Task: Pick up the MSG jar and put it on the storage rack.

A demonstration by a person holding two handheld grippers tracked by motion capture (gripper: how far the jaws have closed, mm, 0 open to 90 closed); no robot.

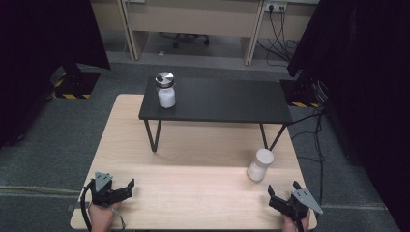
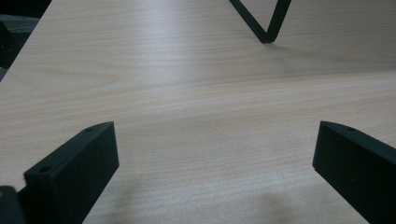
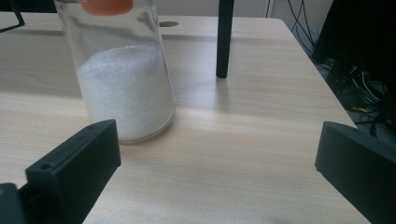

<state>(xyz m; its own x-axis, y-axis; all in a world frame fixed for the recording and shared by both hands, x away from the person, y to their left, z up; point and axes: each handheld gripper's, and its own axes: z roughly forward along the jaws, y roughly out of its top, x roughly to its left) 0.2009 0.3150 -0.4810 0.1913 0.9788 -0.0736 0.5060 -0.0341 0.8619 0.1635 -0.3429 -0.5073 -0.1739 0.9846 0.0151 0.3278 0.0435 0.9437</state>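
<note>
My left gripper: I am holding it low at the near left of the wooden table, jaws standing wide apart with bare wood between them.
My right gripper: I am keeping its jaws spread wide at the near right corner, gripping nothing.
Open jar: standing upright on the table, just ahead of my right gripper, part-filled with white grains.
Lidded jar: sitting on the black shelf, at its left end.
</note>
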